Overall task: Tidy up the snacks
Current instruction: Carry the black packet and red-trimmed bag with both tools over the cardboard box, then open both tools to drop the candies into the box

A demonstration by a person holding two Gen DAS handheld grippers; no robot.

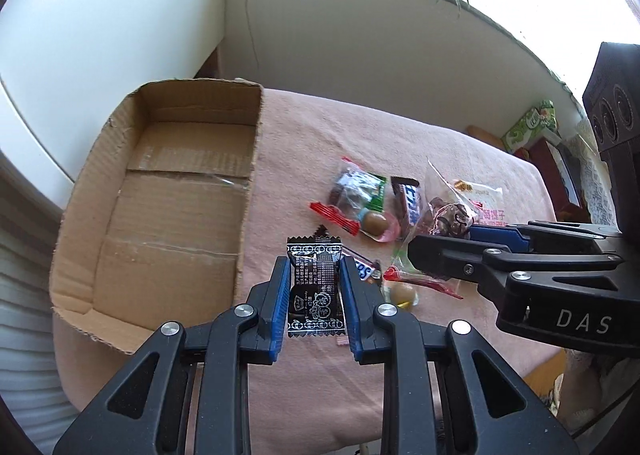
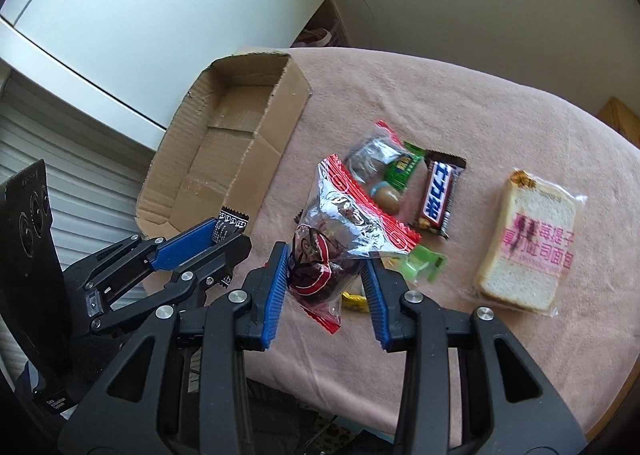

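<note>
The black candy packet (image 1: 316, 287) sits clenched in the left gripper (image 1: 314, 287), lifted clear of the pink tabletop (image 1: 360, 127). The red-edged clear snack bag (image 2: 340, 231) hangs grasped in the right gripper's (image 2: 326, 279) jaws. Both look mid-carry (pickup done); next, swing over the empty cardboard box (image 1: 168, 215) and let go.

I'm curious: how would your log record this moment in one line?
left gripper: holds black packet | right gripper: holds clear red-edged bag | box: empty
</note>
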